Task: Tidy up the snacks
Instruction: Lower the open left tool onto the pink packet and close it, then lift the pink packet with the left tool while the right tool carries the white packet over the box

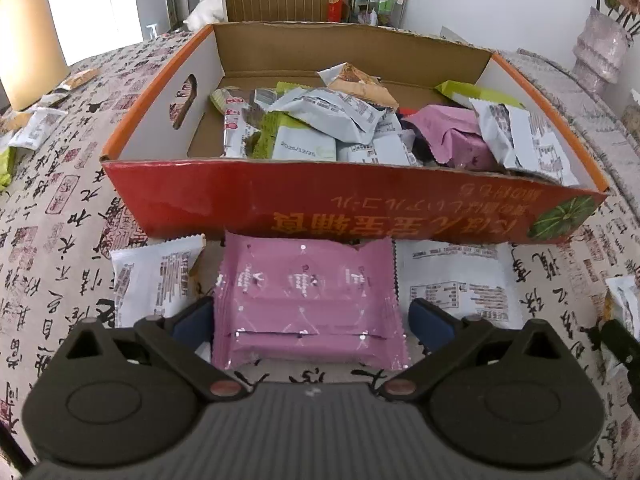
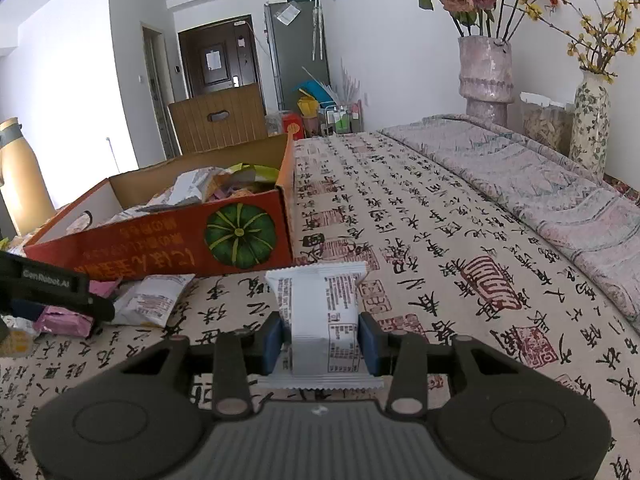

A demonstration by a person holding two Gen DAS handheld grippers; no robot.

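A red cardboard box (image 1: pixel 248 204) holds several snack packets; it also shows in the right wrist view (image 2: pixel 160 244). A pink packet (image 1: pixel 308 300) lies on the cloth just in front of the box. My left gripper (image 1: pixel 312 320) is open, its blue pads on either side of the pink packet with small gaps. My right gripper (image 2: pixel 322 340) is shut on a white packet (image 2: pixel 320 312), held upright above the cloth to the right of the box.
White packets lie left (image 1: pixel 156 280) and right (image 1: pixel 452 284) of the pink one. More packets lie at the far left (image 1: pixel 32 132). A tan bottle (image 1: pixel 28 40) stands at the left. Vases (image 2: pixel 486 76) stand at the table's far right.
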